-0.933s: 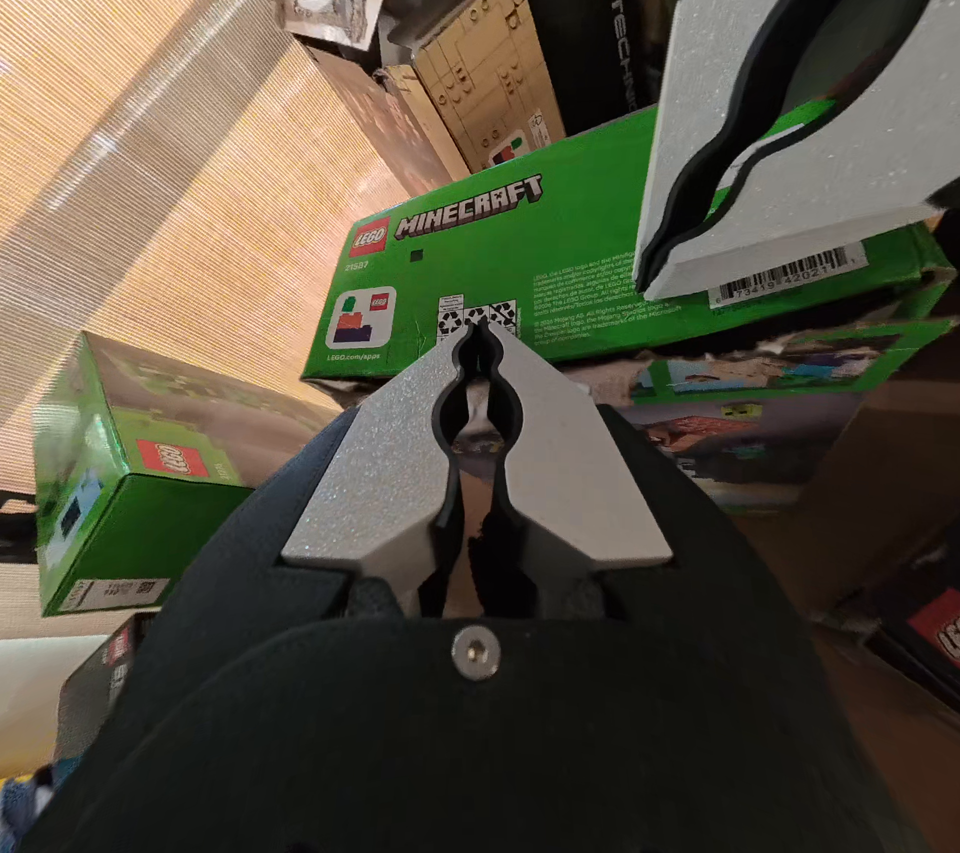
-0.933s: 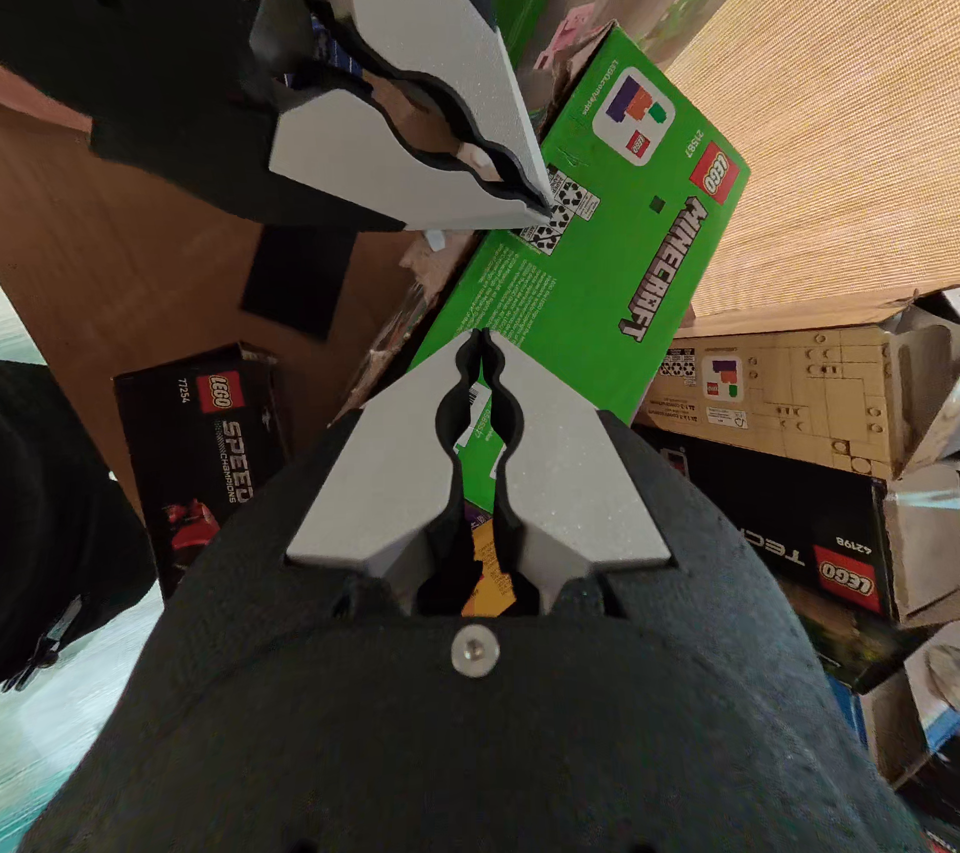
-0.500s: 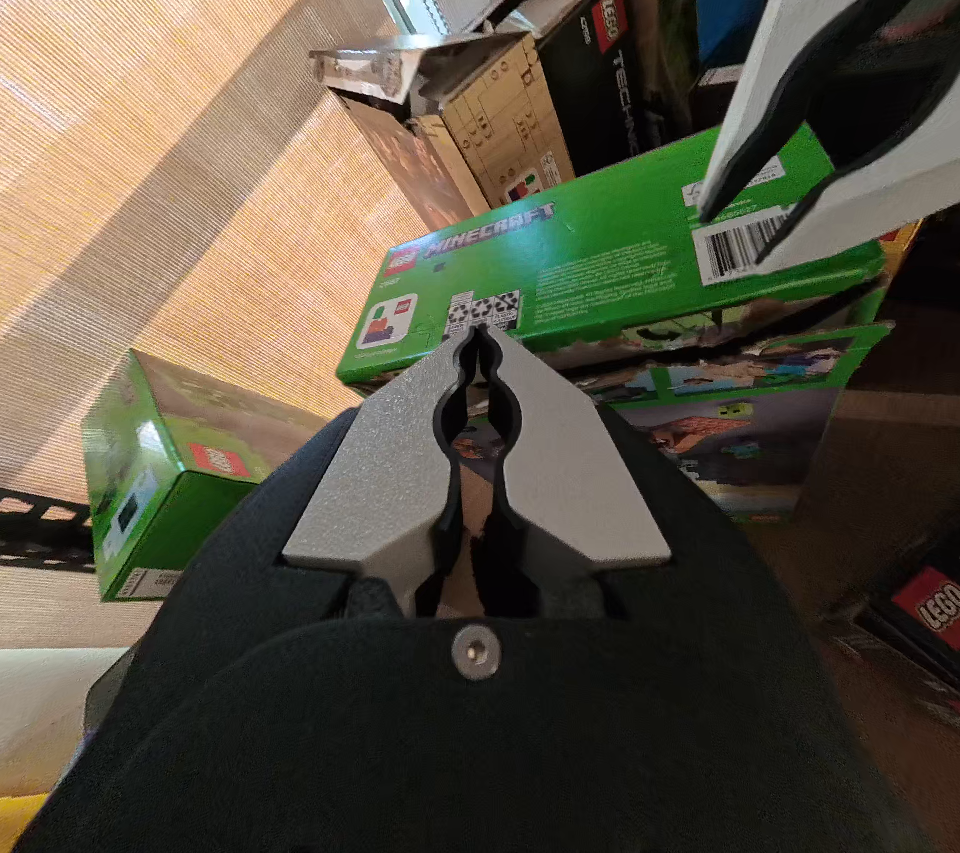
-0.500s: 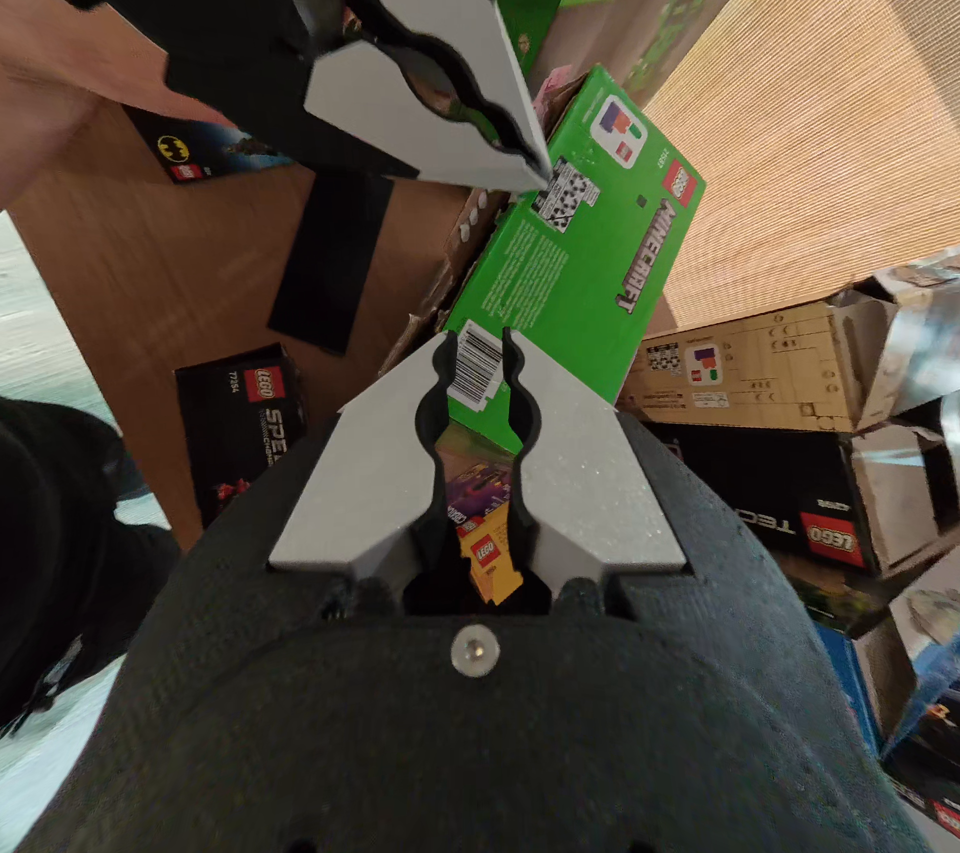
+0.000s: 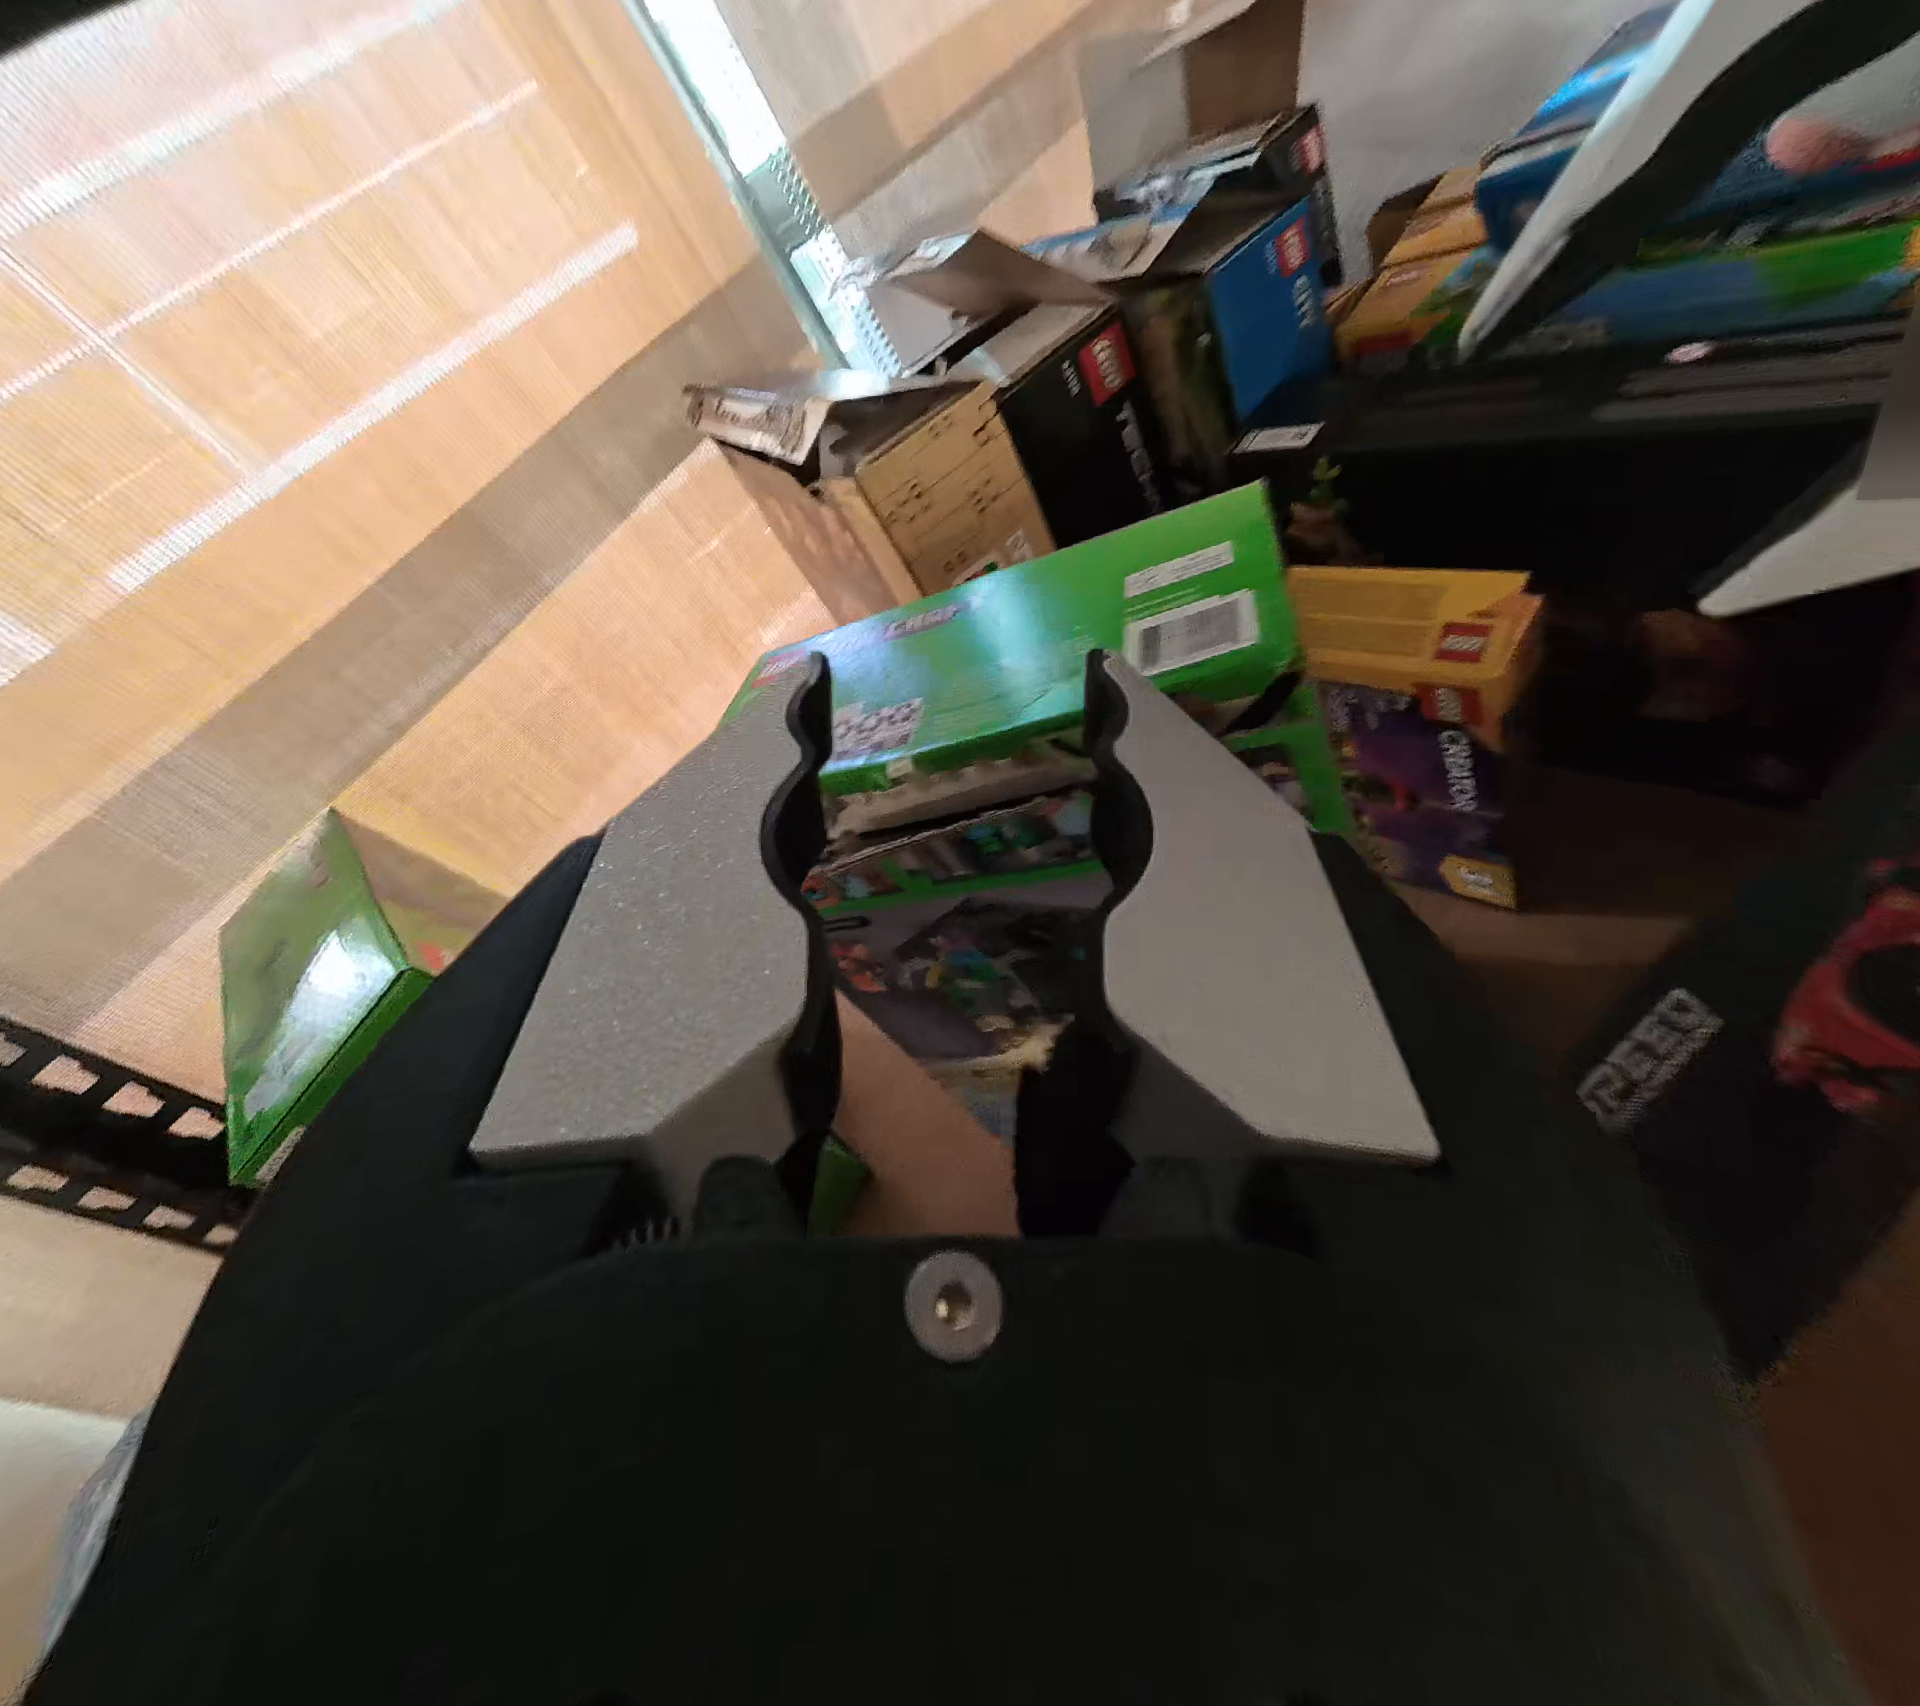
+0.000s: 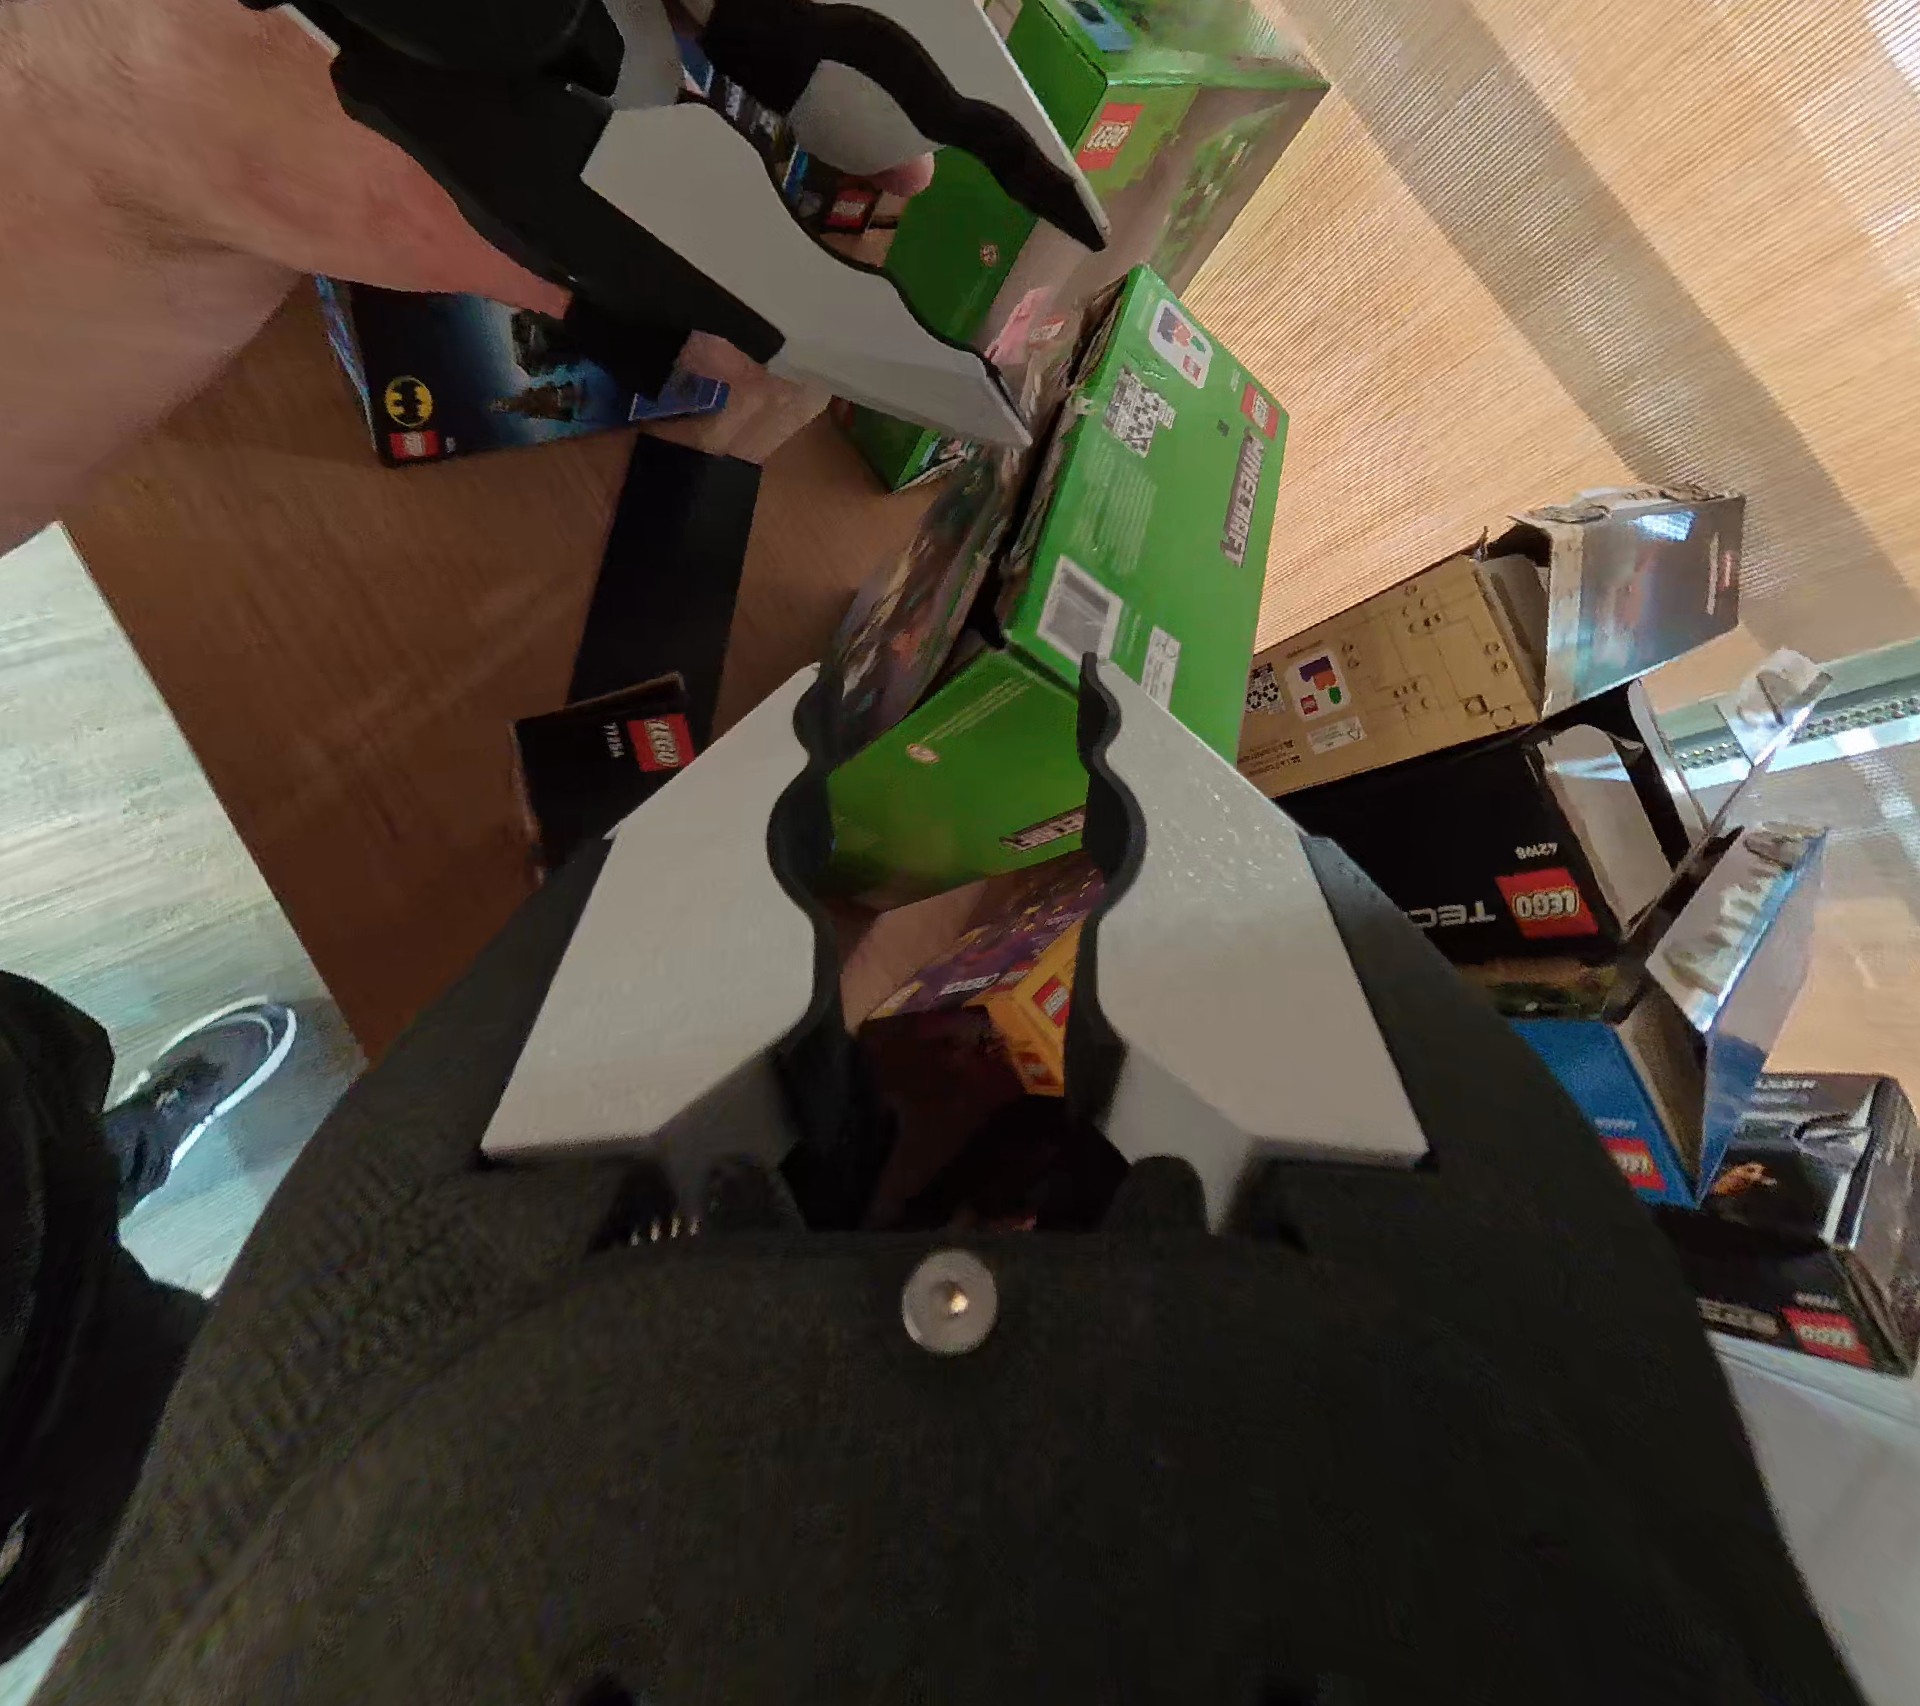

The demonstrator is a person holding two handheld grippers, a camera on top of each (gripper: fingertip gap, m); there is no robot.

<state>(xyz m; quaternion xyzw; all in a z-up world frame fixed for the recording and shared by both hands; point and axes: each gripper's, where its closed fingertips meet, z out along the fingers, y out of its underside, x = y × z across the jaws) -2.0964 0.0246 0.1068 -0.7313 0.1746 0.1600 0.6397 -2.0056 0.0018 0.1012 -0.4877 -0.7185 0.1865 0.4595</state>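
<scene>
My left gripper is open and empty, held above the wooden table. Beyond its tips a long green box stands on its edge, leaning on other boxes. My right gripper is also open and empty, with the same green box a little beyond its tips. The left gripper also shows in the right wrist view, open, its lower fingertip close to the green box's top corner. One of the right gripper's fingers shows at the upper right of the left wrist view.
A small green box stands at the left by a woven blind. Beige, black and blue boxes are piled behind. A yellow and purple box and a black box with a red car lie at the right. A person's hand holds the left gripper.
Both grippers were shut on nothing close to the green box. Both have opened wide and pulled back from it.
</scene>
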